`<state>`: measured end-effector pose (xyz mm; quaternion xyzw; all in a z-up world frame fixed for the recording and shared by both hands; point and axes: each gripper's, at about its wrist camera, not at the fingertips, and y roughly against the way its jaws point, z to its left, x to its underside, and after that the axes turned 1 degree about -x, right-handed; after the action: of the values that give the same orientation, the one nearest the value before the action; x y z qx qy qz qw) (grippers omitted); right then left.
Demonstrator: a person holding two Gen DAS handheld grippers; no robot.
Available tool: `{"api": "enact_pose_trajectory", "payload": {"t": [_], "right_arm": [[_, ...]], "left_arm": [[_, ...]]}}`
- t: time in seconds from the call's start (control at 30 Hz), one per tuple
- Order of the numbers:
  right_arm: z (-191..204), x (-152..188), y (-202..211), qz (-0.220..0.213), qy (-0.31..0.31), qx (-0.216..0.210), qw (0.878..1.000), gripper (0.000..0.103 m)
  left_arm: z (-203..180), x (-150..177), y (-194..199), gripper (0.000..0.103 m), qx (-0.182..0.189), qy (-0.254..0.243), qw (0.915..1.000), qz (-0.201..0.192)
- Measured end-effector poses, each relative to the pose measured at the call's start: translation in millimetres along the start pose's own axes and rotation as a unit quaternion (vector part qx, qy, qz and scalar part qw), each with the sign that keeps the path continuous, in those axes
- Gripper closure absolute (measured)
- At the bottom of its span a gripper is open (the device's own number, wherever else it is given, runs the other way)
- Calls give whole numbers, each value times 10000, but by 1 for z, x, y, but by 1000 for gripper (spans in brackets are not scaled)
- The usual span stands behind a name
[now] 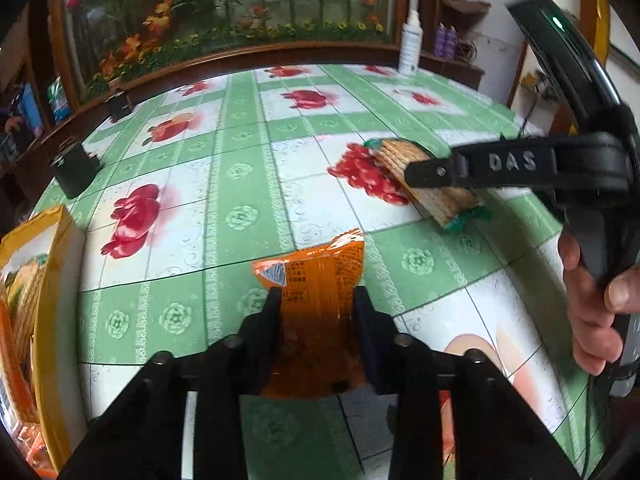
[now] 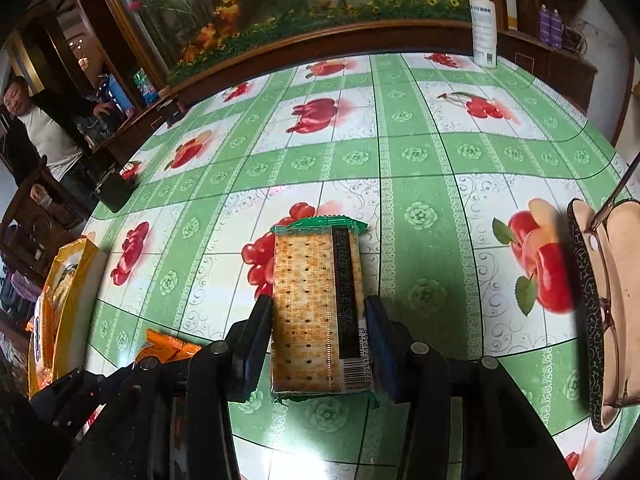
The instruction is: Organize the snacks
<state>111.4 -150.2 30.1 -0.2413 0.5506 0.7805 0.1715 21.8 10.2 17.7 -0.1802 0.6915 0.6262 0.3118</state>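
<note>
An orange snack packet point(image 1: 320, 264) lies flat on the green fruit-print tablecloth point(image 1: 240, 184). My left gripper point(image 1: 318, 300) is shut on it, with both pads pressed against its long sides. A clear pack of crackers point(image 2: 312, 300) with green ends lies on the cloth, and my right gripper point(image 2: 318, 312) is shut on its near half. In the left wrist view the same cracker pack point(image 1: 424, 200) shows to the right, with one black finger point(image 1: 460, 168) across it and a hand below. A corner of the orange packet point(image 2: 168, 350) shows at lower left in the right wrist view.
A yellow bag point(image 1: 52, 320) holding snack packs stands at the table's left edge. Two black boxes point(image 1: 74, 168) and a white spray bottle point(image 2: 484, 28) sit near the far edge. A dish with a dark patterned rim point(image 2: 584, 300) lies at right. A person point(image 2: 44, 136) stands far left.
</note>
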Motion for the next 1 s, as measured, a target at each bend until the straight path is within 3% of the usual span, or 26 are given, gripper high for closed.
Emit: {"api": "enact_pose_trajectory", "payload": {"t": [0.27, 1.0], "right_arm": [[14, 2, 7, -192, 266, 23, 9995, 53], [33, 10, 5, -142, 537, -179, 9983, 53]], "left_arm": [[17, -4, 15, 72, 82, 386, 9986, -351], [26, -5, 26, 72, -35, 574, 9958, -718]]}}
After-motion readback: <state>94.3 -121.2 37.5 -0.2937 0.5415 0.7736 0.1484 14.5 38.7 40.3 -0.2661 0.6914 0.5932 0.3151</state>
